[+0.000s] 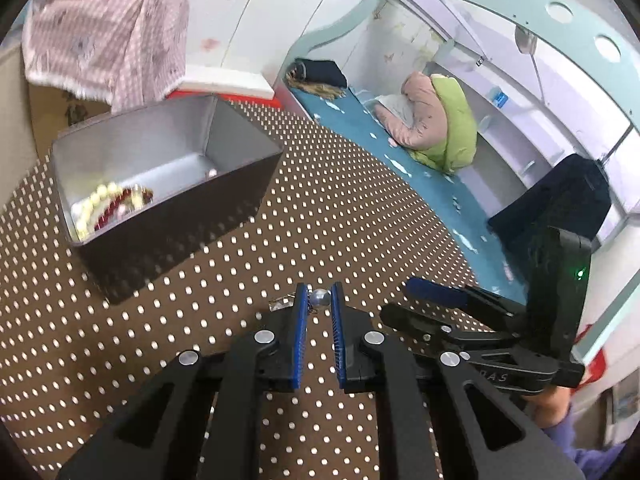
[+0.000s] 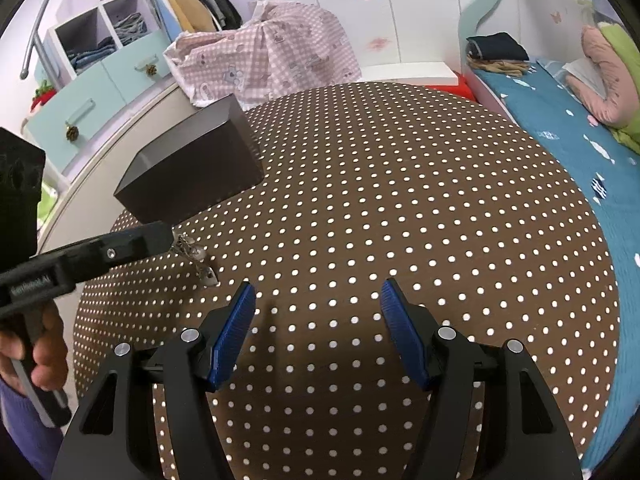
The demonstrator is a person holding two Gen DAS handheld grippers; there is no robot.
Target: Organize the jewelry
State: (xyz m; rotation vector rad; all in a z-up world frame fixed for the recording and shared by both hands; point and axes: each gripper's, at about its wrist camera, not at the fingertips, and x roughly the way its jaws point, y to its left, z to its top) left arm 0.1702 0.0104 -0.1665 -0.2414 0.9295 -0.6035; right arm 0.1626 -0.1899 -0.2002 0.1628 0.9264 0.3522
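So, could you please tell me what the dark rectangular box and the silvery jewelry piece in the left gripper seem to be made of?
The dark rectangular box looks like metal: its brushed silver interior reflects light, and the outside is matte dark brown. The silvery jewelry piece in the left gripper seems polished metal with a shiny rounded bead, though its exact material is unclear.

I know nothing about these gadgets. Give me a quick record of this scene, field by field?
Surface: brown polka-dot cloth
Container: dark open box, silver inside
Already in box: cream bead strand and red bead strand
Left gripper: jaws closed on a silver jewelry piece, low over the cloth near the box
Right gripper: jaws wide open, holding nothing
Background: bed with blue sheet
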